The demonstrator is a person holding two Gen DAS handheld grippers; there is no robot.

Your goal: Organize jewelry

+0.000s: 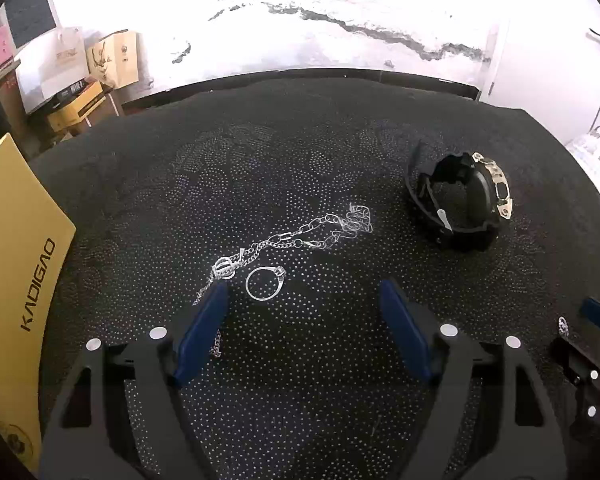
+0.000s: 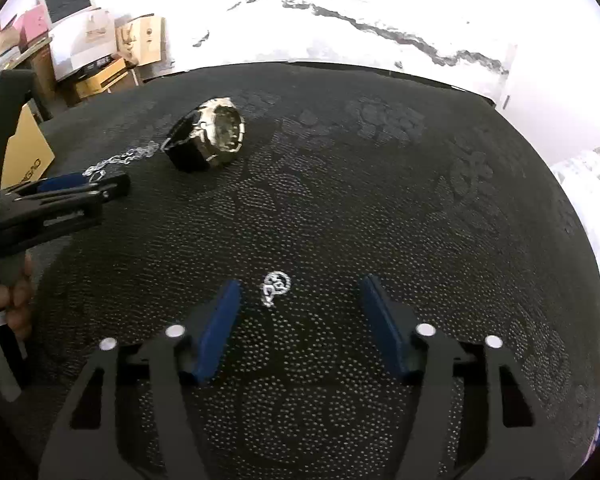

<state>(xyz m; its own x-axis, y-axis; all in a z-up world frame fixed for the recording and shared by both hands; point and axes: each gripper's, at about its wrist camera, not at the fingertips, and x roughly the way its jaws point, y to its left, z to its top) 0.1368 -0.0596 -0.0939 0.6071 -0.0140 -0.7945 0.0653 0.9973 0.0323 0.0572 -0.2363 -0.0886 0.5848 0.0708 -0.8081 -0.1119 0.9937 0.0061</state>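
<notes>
In the left wrist view my left gripper (image 1: 304,292) is open and empty above the black dotted cloth (image 1: 300,152). A silver ring (image 1: 265,283) lies just ahead of it, near its left finger. A silver chain (image 1: 300,240) stretches beyond the ring, its near end by the left fingertip. A black and gold watch (image 1: 466,200) stands at the right. In the right wrist view my right gripper (image 2: 298,290) is open and empty, with a small silver earring (image 2: 276,286) between its fingertips. The watch (image 2: 212,138) and chain (image 2: 120,160) lie far left.
A yellow box (image 1: 16,264) marked KADIGAO stands at the cloth's left edge. Cardboard boxes (image 1: 112,60) and a monitor are stacked by the white wall at the back left. The left gripper (image 2: 60,196) shows at the left of the right wrist view.
</notes>
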